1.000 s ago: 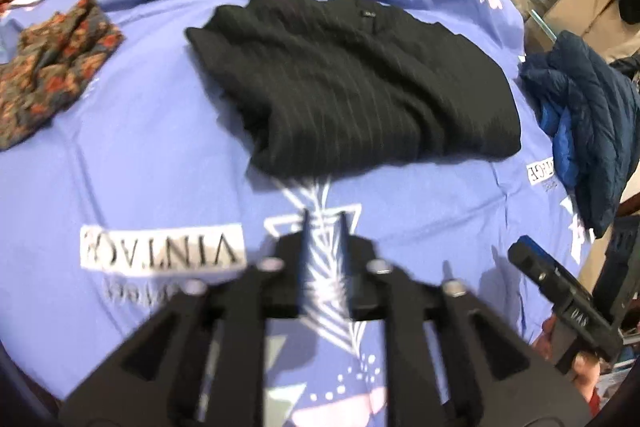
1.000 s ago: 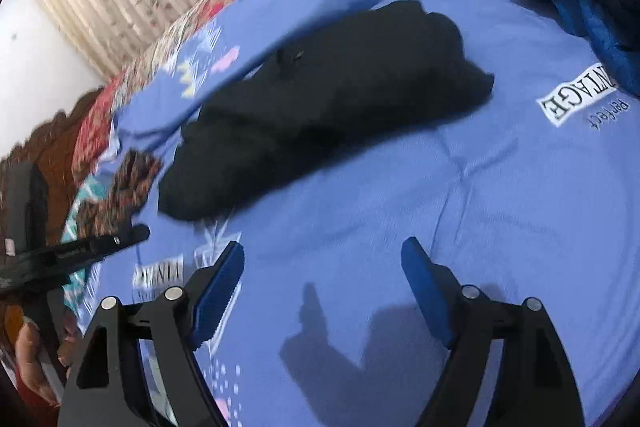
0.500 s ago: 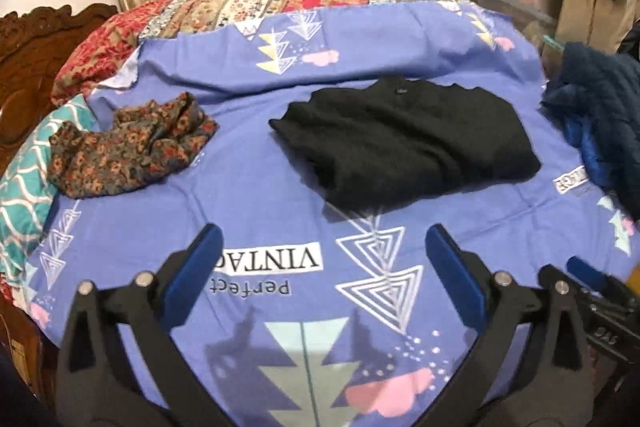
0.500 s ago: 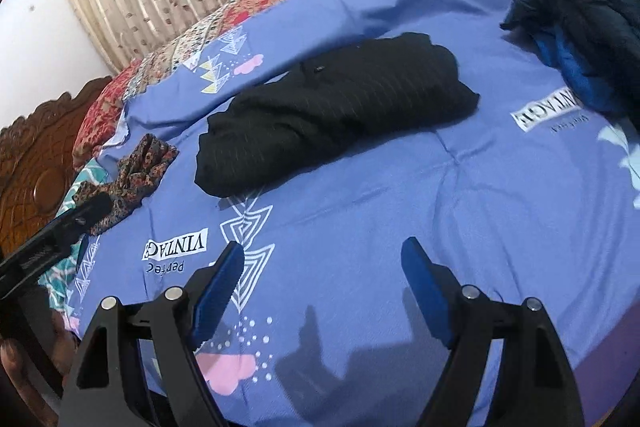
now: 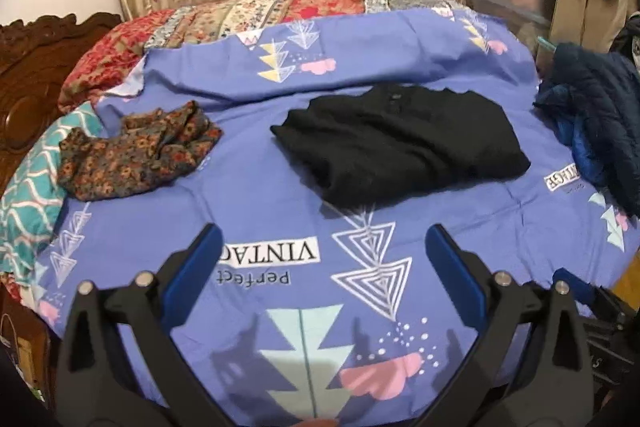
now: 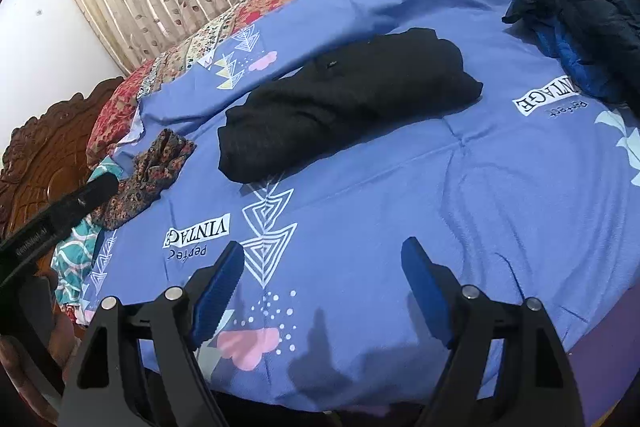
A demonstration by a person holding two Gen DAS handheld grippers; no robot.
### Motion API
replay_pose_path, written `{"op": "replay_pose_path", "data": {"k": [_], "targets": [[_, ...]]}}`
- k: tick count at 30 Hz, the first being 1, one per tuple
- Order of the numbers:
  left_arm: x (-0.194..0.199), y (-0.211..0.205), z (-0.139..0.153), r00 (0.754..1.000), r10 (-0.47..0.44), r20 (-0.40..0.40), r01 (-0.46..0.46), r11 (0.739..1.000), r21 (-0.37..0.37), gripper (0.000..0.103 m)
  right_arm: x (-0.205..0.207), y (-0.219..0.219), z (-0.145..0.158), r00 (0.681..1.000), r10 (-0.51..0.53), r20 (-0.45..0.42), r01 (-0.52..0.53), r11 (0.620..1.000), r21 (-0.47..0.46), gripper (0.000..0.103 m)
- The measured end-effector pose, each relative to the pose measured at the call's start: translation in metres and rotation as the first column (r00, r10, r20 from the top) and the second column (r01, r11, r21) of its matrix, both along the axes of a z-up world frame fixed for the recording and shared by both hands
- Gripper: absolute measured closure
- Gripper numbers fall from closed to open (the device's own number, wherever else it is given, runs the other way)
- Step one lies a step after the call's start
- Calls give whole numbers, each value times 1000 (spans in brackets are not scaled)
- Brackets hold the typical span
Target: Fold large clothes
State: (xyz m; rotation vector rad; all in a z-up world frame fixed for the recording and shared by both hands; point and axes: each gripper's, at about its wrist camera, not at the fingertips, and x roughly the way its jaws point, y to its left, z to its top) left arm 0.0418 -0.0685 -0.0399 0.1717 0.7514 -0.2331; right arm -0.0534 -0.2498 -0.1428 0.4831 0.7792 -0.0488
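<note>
black sweater [image 5: 400,143] lies folded on blue bedsheet [image 5: 260,195], grippers apart.

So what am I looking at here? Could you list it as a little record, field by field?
surface: bedsheet, blue, printed, spread over a bed
main garment: black sweater, folded, lying flat mid-bed
other clothes: floral cloth crumpled to its left; navy jacket heaped at the right edge
left claw: open, holding nothing, above the near sheet
right claw: open, holding nothing, above the near sheet
contact: neither claw touches any garment
</note>
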Motion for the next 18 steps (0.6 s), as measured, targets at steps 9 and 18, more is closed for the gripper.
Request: {"op": "replay_pose_path", "data": {"k": [9,18], "targets": [[1,2,-20,998,-2,-68,3,1000,21,6,1,1,-4,1000,-5,-15,5,1000,4,10],[2,5,-40,989,19,-146,-11,998,54,6,-1,7,-14,999,5,-52,-5,1000,0,10]]}}
